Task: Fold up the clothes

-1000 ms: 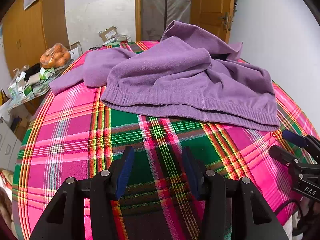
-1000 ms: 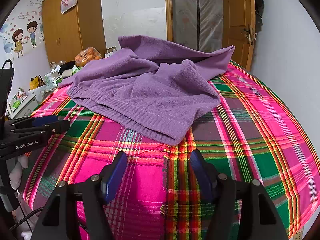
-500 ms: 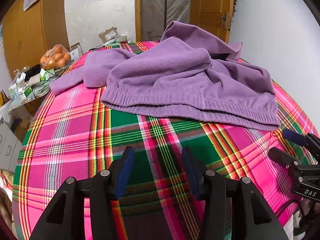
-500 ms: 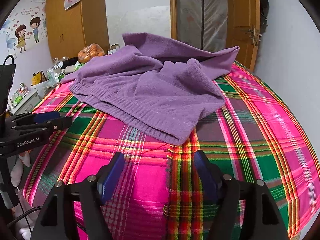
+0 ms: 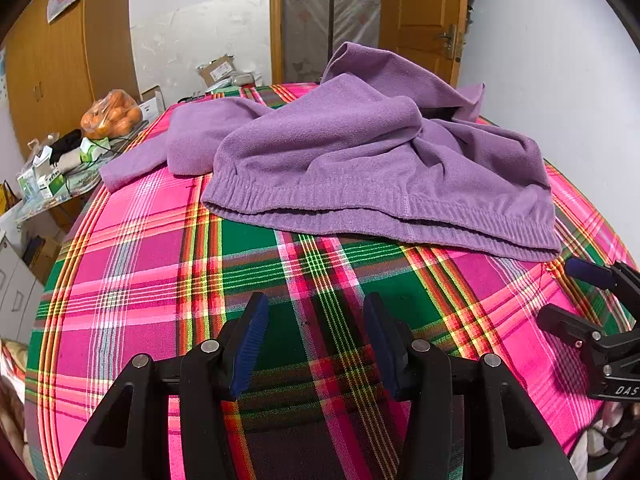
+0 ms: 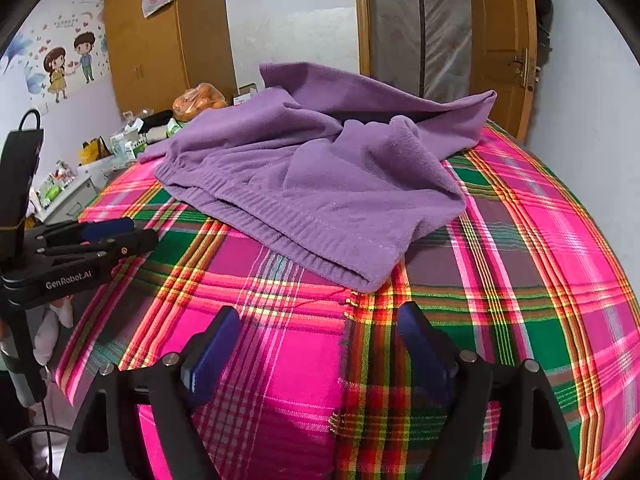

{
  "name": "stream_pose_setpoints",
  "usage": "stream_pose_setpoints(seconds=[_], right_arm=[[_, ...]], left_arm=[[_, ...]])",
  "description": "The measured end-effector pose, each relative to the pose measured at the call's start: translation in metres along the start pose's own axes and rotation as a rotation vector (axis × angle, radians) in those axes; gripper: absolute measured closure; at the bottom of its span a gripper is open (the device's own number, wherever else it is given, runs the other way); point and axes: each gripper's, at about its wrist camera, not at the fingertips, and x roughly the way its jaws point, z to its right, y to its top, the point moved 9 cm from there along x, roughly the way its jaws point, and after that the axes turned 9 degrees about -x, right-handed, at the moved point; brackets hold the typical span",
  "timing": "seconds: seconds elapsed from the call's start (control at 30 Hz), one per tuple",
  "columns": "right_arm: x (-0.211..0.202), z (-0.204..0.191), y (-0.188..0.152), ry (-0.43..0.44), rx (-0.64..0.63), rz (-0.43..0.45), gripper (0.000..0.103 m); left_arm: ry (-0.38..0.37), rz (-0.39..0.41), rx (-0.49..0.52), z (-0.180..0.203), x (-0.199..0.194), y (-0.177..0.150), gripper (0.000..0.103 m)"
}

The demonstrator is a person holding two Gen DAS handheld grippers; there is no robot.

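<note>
A crumpled purple fleece garment [image 5: 360, 168] [image 6: 320, 184] lies on the far half of the bed's pink and green plaid cover [image 5: 140, 264] [image 6: 540, 260], its ribbed hem toward me. My left gripper [image 5: 315, 304] hovers open over bare plaid, short of the hem, and holds nothing. My right gripper [image 6: 319, 314] sits just before the hem's near corner; its jaws are opening with nothing between them. Each wrist view also catches the other gripper: the right gripper [image 5: 568, 292] at the right edge, the left gripper [image 6: 138, 233] at the left edge.
A bag of oranges [image 5: 112, 114] [image 6: 202, 100] and small boxes crowd a side table [image 5: 52, 176] left of the bed. A white wall runs along the bed's right side. A wooden door [image 5: 420, 12] stands behind the garment.
The right gripper's jaws have spread wider and its view has tilted slightly. The left gripper and the garment have stayed as they were.
</note>
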Motion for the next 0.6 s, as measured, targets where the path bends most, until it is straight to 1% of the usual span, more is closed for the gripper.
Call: stream_pose_setpoints(seconds=[0.07,0.2,0.3,0.43,0.6], right_arm=[[0.0001,-0.0001,0.0002,0.004,0.000,0.000,0.020],[0.0017,-0.0022,0.0011,-0.021,-0.019,-0.016,0.020],[0.0015,-0.0010,0.0012,-0.021,-0.005,-0.010,0.021],[-0.0010,0.0036,0.0009,-0.014,0.033,0.013,0.025],[-0.0015,0.0041,0.0014,-0.023,0.037,0.014,0.026]], left_arm=[[0.000,0.000,0.000,-0.0002,0.0001,0.0001,0.052],[0.003,0.000,0.002,-0.0006,0.0001,0.0000,0.052],[0.002,0.000,0.002,-0.0011,-0.0002,-0.0002,0.051],[0.001,0.000,0.001,-0.0005,0.0000,-0.0002,0.052],[0.000,0.002,-0.002,-0.0008,-0.0003,-0.0006,0.052]])
